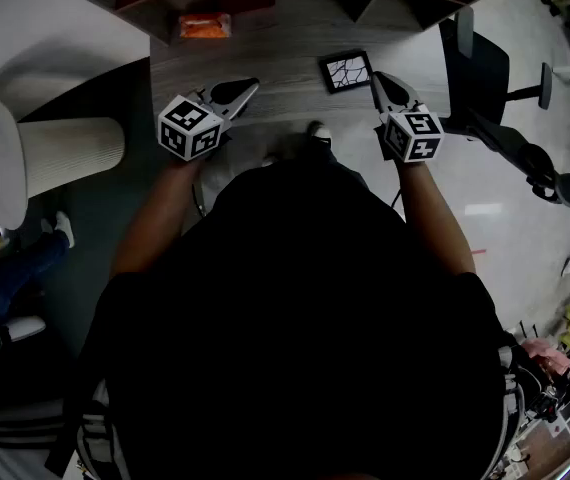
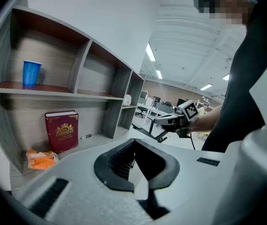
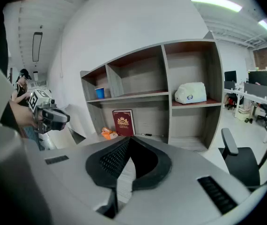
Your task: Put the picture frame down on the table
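A small black picture frame (image 1: 346,70) with a white cracked-pattern picture lies flat on the grey wooden table (image 1: 265,53), in the head view only. My right gripper (image 1: 376,78) is just to the frame's right, its tip close to the frame's right edge; whether they touch is unclear. Its jaws are shut and hold nothing (image 3: 129,139). My left gripper (image 1: 248,88) is over the table well left of the frame, also shut and empty (image 2: 136,142). Neither gripper view shows the frame.
A shelf unit at the table's back holds a blue cup (image 2: 31,73) and a white object (image 3: 190,93). A red book (image 2: 62,131), an orange packet (image 1: 205,26) and a pen (image 2: 85,136) are beneath it. An office chair (image 1: 485,78) stands right, a ribbed white cylinder (image 1: 65,153) left.
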`<control>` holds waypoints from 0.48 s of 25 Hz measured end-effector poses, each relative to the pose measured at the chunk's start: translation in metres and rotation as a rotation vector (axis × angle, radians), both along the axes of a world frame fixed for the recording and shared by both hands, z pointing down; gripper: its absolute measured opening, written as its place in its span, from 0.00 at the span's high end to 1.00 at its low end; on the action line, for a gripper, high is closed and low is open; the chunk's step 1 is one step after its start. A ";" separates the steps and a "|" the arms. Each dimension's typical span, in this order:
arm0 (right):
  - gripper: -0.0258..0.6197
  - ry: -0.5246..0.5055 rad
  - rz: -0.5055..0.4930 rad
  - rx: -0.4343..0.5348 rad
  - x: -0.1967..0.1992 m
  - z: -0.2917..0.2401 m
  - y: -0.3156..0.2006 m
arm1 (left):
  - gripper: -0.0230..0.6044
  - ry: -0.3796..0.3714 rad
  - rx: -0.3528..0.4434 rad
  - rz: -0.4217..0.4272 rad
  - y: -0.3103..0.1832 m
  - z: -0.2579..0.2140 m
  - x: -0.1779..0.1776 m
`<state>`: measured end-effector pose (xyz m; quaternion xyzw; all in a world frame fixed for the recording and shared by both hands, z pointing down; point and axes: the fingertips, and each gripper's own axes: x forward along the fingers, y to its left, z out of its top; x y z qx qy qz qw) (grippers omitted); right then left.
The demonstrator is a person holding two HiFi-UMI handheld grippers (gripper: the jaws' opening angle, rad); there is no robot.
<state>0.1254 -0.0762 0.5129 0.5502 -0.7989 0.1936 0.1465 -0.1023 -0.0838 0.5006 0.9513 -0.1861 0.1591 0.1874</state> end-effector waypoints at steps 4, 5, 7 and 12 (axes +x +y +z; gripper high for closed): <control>0.95 -0.003 0.014 0.007 0.003 -0.004 0.008 | 0.94 -0.003 0.012 0.023 0.002 -0.004 0.002; 0.95 -0.004 0.019 0.009 0.004 -0.005 0.011 | 0.94 -0.002 0.015 0.027 0.003 -0.005 0.003; 0.95 -0.008 0.030 0.019 0.006 -0.010 0.015 | 0.94 0.000 0.020 0.031 0.003 -0.008 0.003; 0.95 -0.026 0.043 0.044 0.005 -0.020 0.026 | 0.94 -0.005 0.018 0.041 0.008 -0.006 0.001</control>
